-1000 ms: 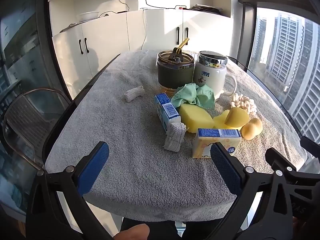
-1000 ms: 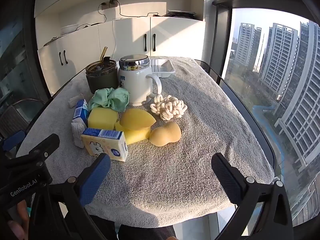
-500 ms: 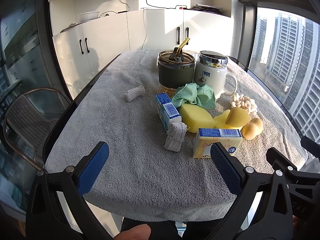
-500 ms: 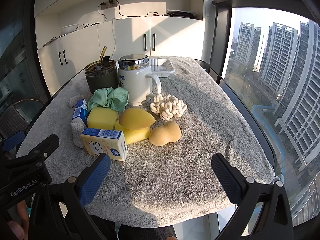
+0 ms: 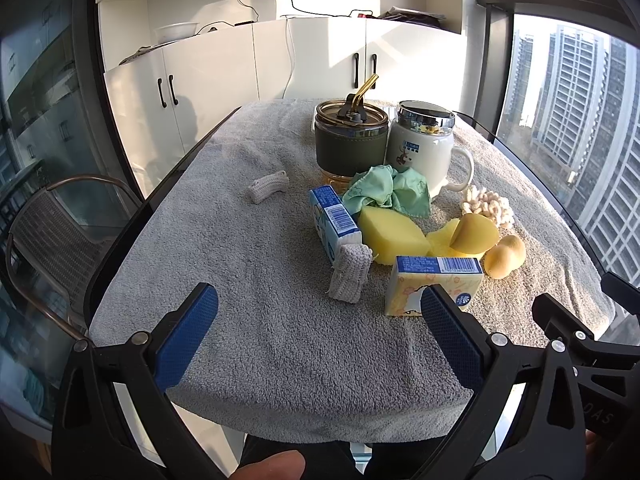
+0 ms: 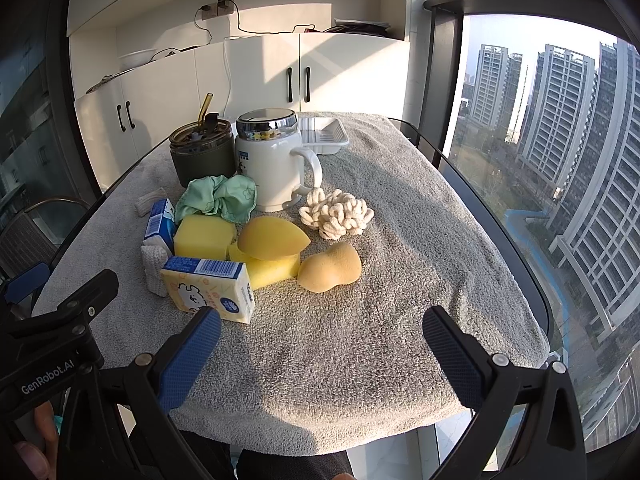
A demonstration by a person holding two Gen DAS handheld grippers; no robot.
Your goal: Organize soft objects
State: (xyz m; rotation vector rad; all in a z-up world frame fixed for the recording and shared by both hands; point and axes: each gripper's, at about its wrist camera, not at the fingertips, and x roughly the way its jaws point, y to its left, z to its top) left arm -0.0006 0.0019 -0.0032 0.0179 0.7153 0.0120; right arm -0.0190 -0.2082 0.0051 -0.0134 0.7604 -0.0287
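A: Left wrist view: the left gripper hangs above the near edge of the grey towel with its blue pads spread wide and nothing between them.

B: And the right gripper?

A: Likewise spread and empty, low over the near right part of the towel.

B: Where do the soft things lie?

A: Clustered mid-table. A yellow tissue pack stands nearest; a grey knitted roll leans against a blue tissue pack. Behind them a yellow sponge block touches a second block bearing a teardrop sponge, with a gourd-shaped sponge just beside. A green cloth lies bunched against the white mug, a cream rope knot near its handle.

B: Anything apart?

A: A small white knitted piece lies alone to the left. A dark tumbler stands beside the mug, a white tray behind.
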